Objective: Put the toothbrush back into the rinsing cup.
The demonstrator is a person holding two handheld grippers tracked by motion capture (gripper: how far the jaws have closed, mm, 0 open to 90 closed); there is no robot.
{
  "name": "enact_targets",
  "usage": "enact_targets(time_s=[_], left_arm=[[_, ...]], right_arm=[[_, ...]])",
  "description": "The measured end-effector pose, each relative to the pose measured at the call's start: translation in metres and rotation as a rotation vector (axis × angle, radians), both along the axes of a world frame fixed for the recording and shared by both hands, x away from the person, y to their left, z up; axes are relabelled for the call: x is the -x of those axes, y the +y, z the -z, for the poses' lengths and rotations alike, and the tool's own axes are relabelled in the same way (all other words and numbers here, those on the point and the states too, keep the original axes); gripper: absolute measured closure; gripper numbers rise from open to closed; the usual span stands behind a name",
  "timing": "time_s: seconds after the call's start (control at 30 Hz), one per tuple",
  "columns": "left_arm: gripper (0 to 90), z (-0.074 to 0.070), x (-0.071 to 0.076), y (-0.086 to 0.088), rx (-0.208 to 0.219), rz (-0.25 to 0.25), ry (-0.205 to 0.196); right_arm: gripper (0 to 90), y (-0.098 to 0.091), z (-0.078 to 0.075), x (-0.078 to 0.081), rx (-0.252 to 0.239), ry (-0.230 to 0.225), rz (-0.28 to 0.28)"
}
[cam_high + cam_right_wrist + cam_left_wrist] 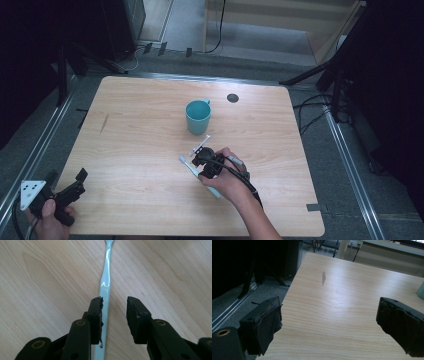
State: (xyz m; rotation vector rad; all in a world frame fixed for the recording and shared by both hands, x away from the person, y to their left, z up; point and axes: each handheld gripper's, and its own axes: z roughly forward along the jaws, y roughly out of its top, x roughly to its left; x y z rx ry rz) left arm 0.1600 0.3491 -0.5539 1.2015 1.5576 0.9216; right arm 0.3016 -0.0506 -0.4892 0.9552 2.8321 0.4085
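A light blue toothbrush (106, 277) lies flat on the wooden table (140, 150), its head (184, 160) pointing away from the person. My right gripper (114, 302) is lowered over its handle with the jaws open. The handle runs between them, close against the left jaw, with a gap to the right jaw. In the high view this gripper (202, 157) sits just in front of a teal cup (198, 116). A white toothbrush (200, 144) lies between cup and gripper. My left gripper (67, 176) hovers at the table's front left corner, open (329, 312) and holding nothing.
A dark round hole (232, 97) sits in the tabletop behind the cup. A grey smudge (323, 278) marks the wood on the left side. Metal rails (350, 165) run along both table sides, and dark stands and cables occupy the floor beyond.
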Motion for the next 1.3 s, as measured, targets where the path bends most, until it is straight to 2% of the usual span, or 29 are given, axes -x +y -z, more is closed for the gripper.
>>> enact_targets(time_s=[0.1, 0.23, 0.37, 0.5, 0.63, 0.77, 0.8, 0.97, 1.13, 1.3], left_arm=[[6.4, 0.000, 0.000, 0.000, 0.002, 0.000, 0.000], [6.4, 0.000, 0.000, 0.000, 0.002, 0.000, 0.000], [6.4, 0.000, 0.000, 0.000, 0.004, 0.000, 0.000], [6.4, 0.000, 0.000, 0.000, 0.003, 0.000, 0.000], [6.4, 0.000, 0.000, 0.000, 0.005, 0.000, 0.000], [6.4, 0.000, 0.000, 0.001, 0.008, 0.000, -0.002], [6.4, 0.000, 0.000, 0.001, 0.009, 0.000, -0.002], [6.4, 0.000, 0.000, 0.001, 0.010, 0.001, -0.003], [6.4, 0.000, 0.000, 0.001, 0.009, 0.001, -0.003], [6.4, 0.000, 0.000, 0.001, 0.010, 0.000, -0.002]], right_arm=[[66.9, 0.004, 0.005, 0.000, 0.027, 0.020, 0.003], [68.2, 0.006, 0.008, 0.001, 0.047, 0.021, -0.003], [72.8, 0.010, 0.012, 0.000, 0.064, 0.029, 0.015], [81.4, 0.011, 0.012, -0.002, 0.045, 0.039, 0.033], [85.9, 0.010, 0.012, -0.004, 0.031, 0.063, 0.035], [81.7, 0.011, 0.012, -0.004, 0.030, 0.076, 0.040], [78.6, 0.010, 0.012, -0.005, 0.018, 0.076, 0.045], [76.1, 0.012, 0.008, -0.005, -0.021, 0.086, 0.056], [74.5, 0.016, 0.014, -0.005, 0.024, 0.097, 0.052], [77.6, 0.018, 0.018, -0.004, 0.053, 0.102, 0.050]])
